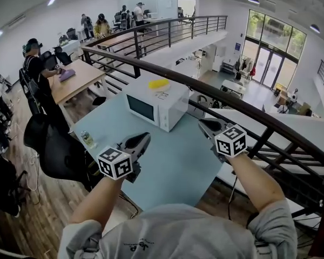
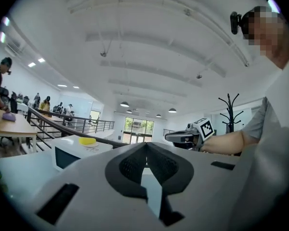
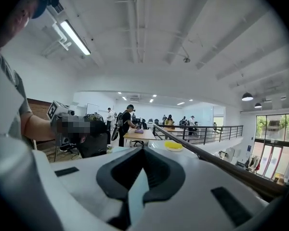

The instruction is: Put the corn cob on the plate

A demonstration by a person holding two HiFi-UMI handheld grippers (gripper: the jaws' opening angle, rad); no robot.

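Left gripper (image 1: 143,139) and right gripper (image 1: 205,124) are held over the blue table (image 1: 173,161) — both clenched, nothing gripped — yellow corn cob (image 1: 158,83) is seen atop the white microwave (image 1: 161,106)

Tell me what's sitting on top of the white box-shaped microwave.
One small yellow object lies on the white microwave, near its back edge. Too small to tell corn cob from plate. The cavity behind the dark door window cannot be seen.

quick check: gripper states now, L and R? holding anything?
Left gripper: closed, jaws together, nothing between them.
Right gripper: closed, jaws together, nothing between them.
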